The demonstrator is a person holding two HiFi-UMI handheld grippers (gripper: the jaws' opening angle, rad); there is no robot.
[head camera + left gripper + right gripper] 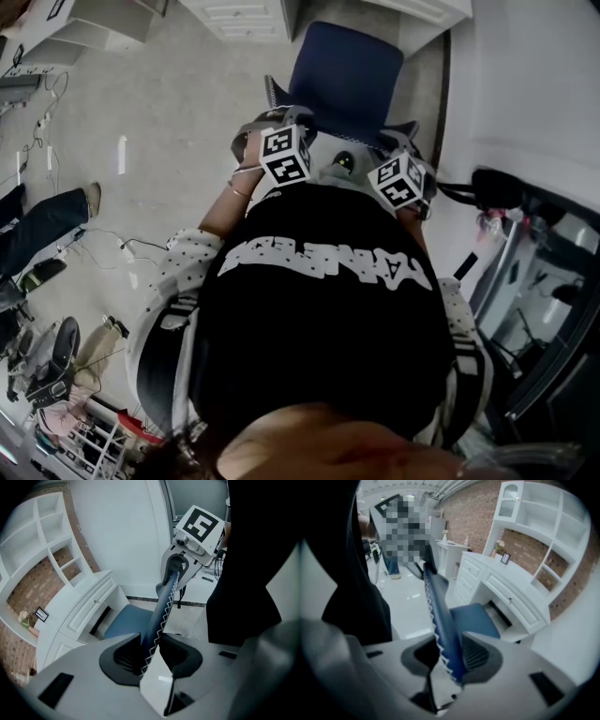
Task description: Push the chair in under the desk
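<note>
- Right now my left gripper (152,641) pinches the top edge of the backrest (165,603) of the blue padded chair (347,75). The backrest is a thin blue panel with white zigzag stitching, and both pads press on it.
- My right gripper (449,651) is clamped on the same edge further right, with the stitched rim caught between its pads.
- Seen from the head view, the two grippers sit side by side on the backrest top, close to my black shirt (319,356).
- The chair's blue seat (473,618) lies beyond them on the pale glossy floor (169,122), facing the white desk with panelled drawers (506,590).
- The seat's far edge is near the dark opening under the desk, and most of the seat stands out on the floor.
- White shelves (543,522) on a red brick wall (473,517) rise above the desk.
</note>
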